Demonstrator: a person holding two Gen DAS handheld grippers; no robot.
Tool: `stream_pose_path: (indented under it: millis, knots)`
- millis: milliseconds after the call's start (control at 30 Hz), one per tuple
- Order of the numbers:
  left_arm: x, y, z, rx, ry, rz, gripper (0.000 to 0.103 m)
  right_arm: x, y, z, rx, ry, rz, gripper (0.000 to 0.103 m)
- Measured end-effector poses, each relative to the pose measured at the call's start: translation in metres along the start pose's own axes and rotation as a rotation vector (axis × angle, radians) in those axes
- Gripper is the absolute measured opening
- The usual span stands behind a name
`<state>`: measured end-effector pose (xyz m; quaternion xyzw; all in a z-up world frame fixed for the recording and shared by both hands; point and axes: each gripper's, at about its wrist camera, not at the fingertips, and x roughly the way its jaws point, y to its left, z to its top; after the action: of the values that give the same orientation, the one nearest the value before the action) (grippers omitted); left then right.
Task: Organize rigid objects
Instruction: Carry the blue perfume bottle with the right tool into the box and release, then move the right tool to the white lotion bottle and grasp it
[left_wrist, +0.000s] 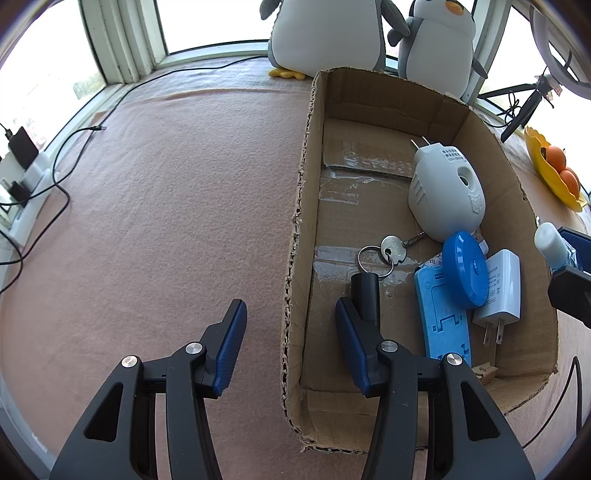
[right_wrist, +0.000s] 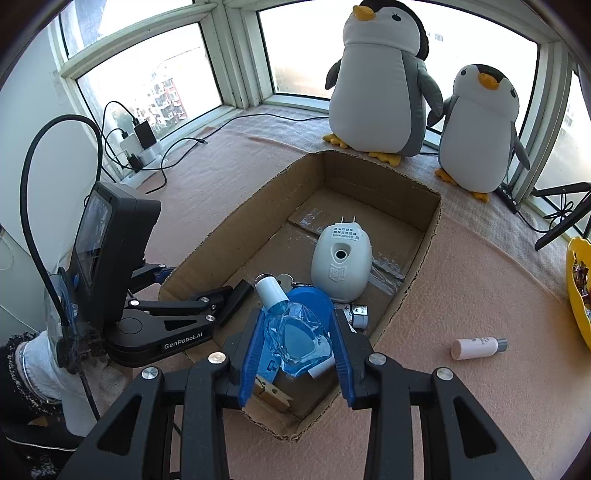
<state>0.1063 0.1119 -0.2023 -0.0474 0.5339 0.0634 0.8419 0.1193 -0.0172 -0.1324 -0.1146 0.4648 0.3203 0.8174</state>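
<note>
An open cardboard box lies on the pink cloth. Inside are a white plug-in device, a blue round tape measure, a white charger, a light-blue plastic piece, a key on a ring with a black fob, and a wooden clothespin. My left gripper is open and straddles the box's left wall, pads clear of it. My right gripper is shut on a clear blue bottle with a white cap, held over the box's near end. A small white tube lies outside the box.
Two plush penguins stand behind the box by the window. At the right edge is a yellow bowl of oranges, with a black tripod leg behind it. A power strip with cables sits at the far left.
</note>
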Motion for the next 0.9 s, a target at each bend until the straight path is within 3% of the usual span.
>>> stream_pose_path:
  millis: [100,167,200,533,900]
  knots:
    - [0.0,0.0,0.0,-0.001,0.0,0.0,0.05,-0.001,-0.001,0.0,0.01,-0.002,0.008,0.038]
    - [0.0,0.0,0.0,-0.001,0.0,0.0,0.05,-0.003,-0.003,0.0,0.02,-0.013,0.001,0.05]
    - [0.0,0.001,0.0,-0.001,0.0,0.0,0.05,-0.004,-0.004,0.0,0.027,-0.017,0.003,0.05]
    - [0.0,0.001,0.0,-0.001,0.0,-0.001,0.05,-0.011,-0.019,-0.001,0.11,-0.032,-0.009,0.05]
    - [0.0,0.0,0.0,-0.002,-0.001,-0.004,0.05,-0.018,-0.089,-0.012,0.402,-0.015,-0.091,0.05]
